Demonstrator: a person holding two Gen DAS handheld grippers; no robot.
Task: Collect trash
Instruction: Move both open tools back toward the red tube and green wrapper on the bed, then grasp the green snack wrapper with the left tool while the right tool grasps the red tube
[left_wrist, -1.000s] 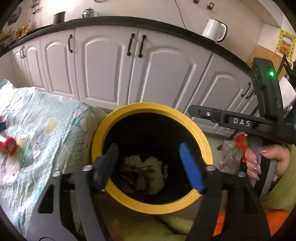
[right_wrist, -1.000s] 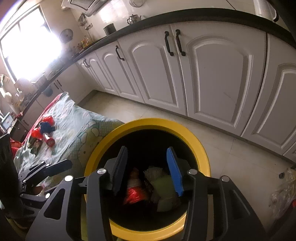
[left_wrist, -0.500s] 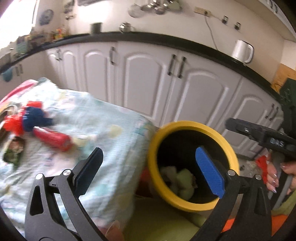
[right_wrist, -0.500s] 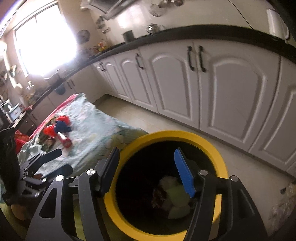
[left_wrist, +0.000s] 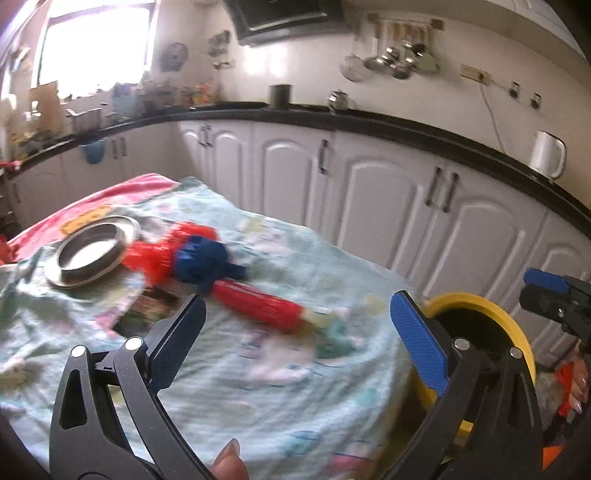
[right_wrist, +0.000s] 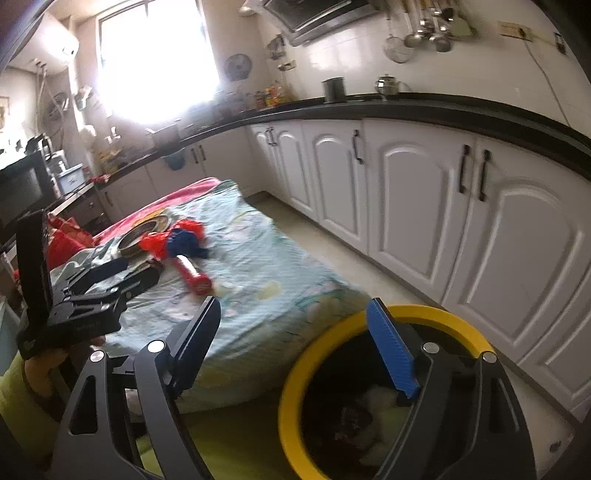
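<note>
A yellow-rimmed bin (right_wrist: 436, 314) stands on the floor beside the cloth-covered table (left_wrist: 280, 387), with crumpled trash (right_wrist: 373, 402) at its bottom. On the cloth lie a red tube-shaped wrapper (left_wrist: 258, 306), a blue crumpled piece (left_wrist: 203, 258), a red crumpled piece (left_wrist: 159, 254) and a dark packet (left_wrist: 147, 310). My left gripper (left_wrist: 299, 299) hangs over the table's near side, open and empty, short of the red tube. My right gripper (right_wrist: 295, 302) is above the bin's left rim. Its jaws are opening and nothing is between them.
A steel plate (left_wrist: 88, 254) sits at the table's far left. White cabinets (right_wrist: 417, 206) under a black counter (left_wrist: 406, 129) line the far side, with bare floor (right_wrist: 332, 254) between them and the table. A green cushion (right_wrist: 229, 443) lies near the bin.
Both views have swung up and left, from looking down into the bin to looking over the table. Both pairs of jaws have spread wider.
</note>
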